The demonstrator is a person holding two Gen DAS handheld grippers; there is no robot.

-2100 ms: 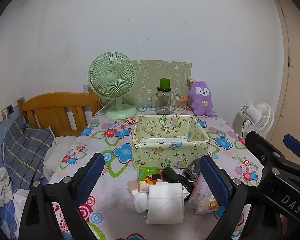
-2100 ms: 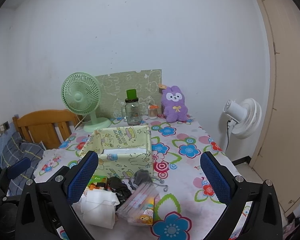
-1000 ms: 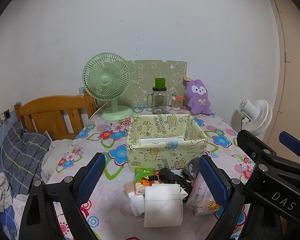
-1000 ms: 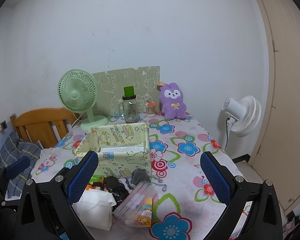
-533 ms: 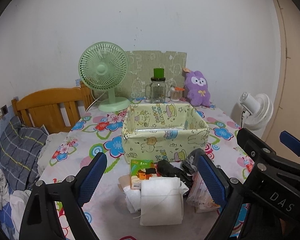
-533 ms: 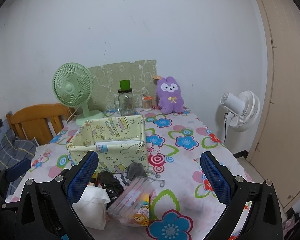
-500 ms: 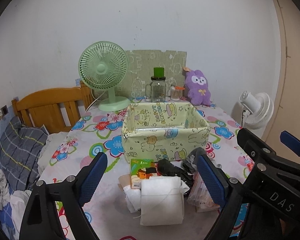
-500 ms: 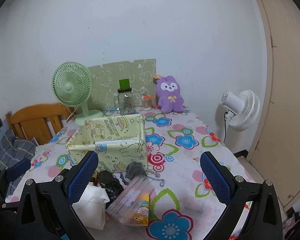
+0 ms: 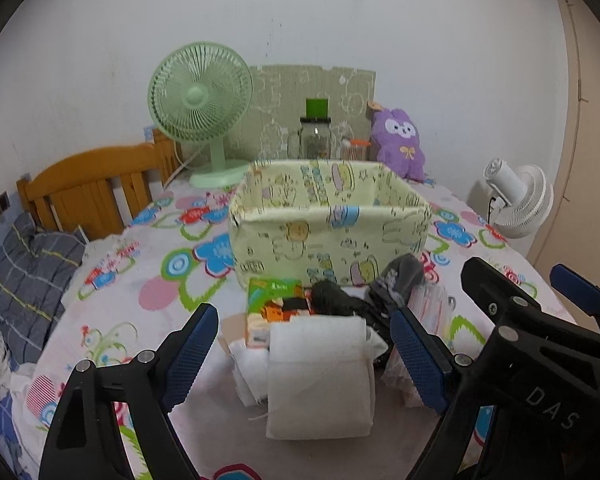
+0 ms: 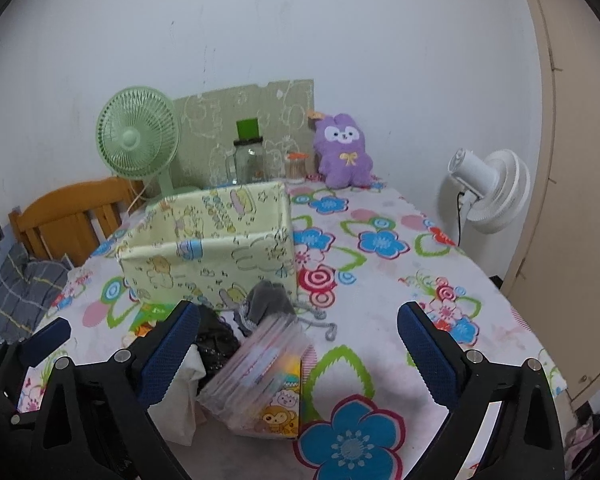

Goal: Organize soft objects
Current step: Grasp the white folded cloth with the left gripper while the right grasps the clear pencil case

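Observation:
A yellow cartoon-print fabric box (image 9: 328,236) stands mid-table, also in the right wrist view (image 10: 208,248). In front of it lies a pile: a folded white cloth (image 9: 320,376), a green and orange packet (image 9: 276,300), black fabric (image 9: 336,300), a grey sock (image 10: 266,302) and a clear plastic pouch (image 10: 260,376). My left gripper (image 9: 304,356) is open, its fingers either side of the white cloth, just above it. My right gripper (image 10: 296,356) is open over the pouch. A purple plush rabbit (image 10: 342,152) sits at the back.
A green desk fan (image 9: 200,108), a glass jar with a green lid (image 9: 316,136) and a patterned board (image 9: 340,96) stand at the back edge. A wooden headboard (image 9: 88,188) and bedding are left. A white floor fan (image 10: 484,188) and a door are right.
Both grippers have moved down and forward toward the pile; the box and pile look larger and closer. Both stay open and empty.

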